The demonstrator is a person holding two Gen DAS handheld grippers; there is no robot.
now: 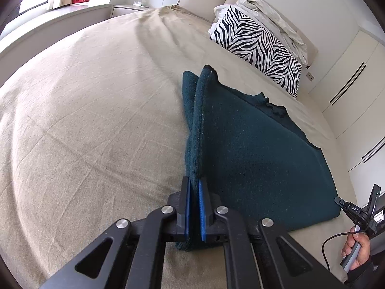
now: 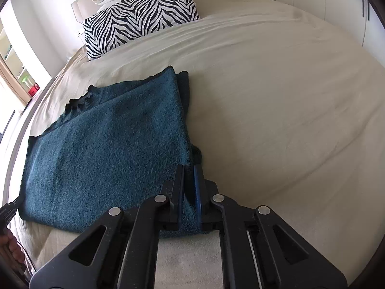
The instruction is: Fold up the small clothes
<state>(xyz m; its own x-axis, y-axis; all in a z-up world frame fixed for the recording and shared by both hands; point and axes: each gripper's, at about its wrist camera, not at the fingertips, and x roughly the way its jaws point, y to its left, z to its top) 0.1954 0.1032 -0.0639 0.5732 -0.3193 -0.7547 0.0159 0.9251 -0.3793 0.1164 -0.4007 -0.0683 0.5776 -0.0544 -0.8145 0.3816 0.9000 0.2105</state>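
A dark teal knit garment point(image 1: 252, 149) lies on the beige bed sheet point(image 1: 84, 120). My left gripper point(image 1: 194, 185) is shut on the garment's near left edge, which stands up as a fold between the blue pads. My right gripper point(image 2: 189, 171) is shut on the garment point(image 2: 108, 149) at its right edge, with cloth pinched between the fingers. The garment's middle lies flat between the two grips. The right gripper's body and the hand holding it point(image 1: 356, 248) show at the left wrist view's lower right.
A zebra-print pillow point(image 1: 259, 45) with crumpled white bedding on it leans on the headboard; it also shows in the right wrist view point(image 2: 139, 16). White wardrobe doors point(image 1: 353, 77) stand by the bed. The bed sheet point(image 2: 276, 108) spreads wide to the right.
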